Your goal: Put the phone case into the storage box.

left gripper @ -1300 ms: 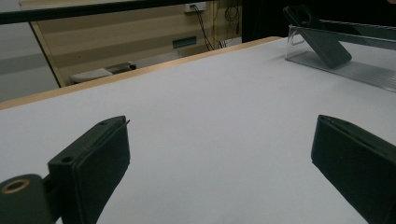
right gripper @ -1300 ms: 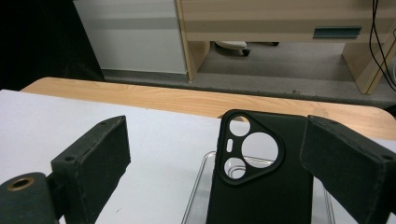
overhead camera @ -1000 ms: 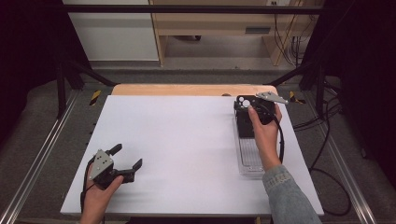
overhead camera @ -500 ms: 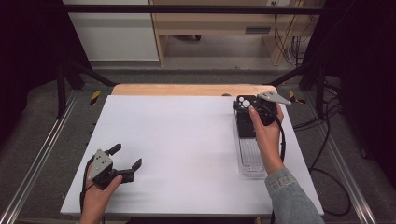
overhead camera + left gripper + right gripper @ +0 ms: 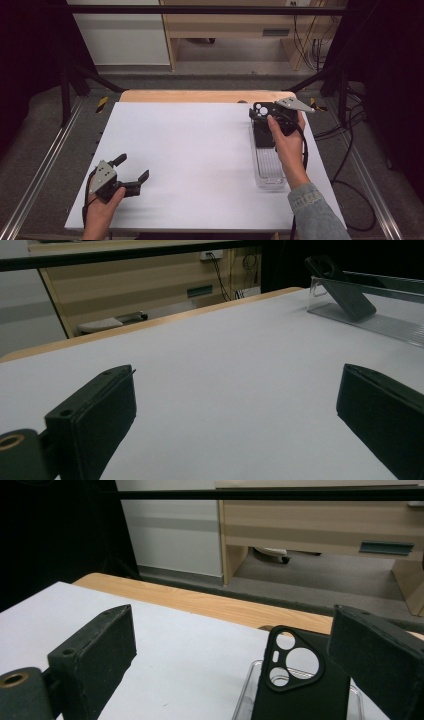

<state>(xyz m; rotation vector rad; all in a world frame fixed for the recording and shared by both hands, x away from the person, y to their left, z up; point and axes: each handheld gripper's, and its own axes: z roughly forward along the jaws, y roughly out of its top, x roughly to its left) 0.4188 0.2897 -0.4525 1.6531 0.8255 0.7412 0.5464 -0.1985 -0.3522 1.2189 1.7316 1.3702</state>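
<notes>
High view: the left gripper [image 5: 131, 174] rests on the white bench [image 5: 190, 150], jaws wide, empty. Left gripper view: the phone case [image 5: 345, 292] leans in a clear tray [image 5: 380, 322]. Right gripper view: jaws parted wide about the case, gripping nothing. Probably light, flexible; best taken by its side edges.

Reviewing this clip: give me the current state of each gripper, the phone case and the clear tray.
left gripper: open, empty, low over the white table.
right gripper: open, jaws either side of the phone case, not closed on it.
black phone case: propped tilted in the tray, camera cutouts up.
clear tray: lying flat on the table.
</notes>
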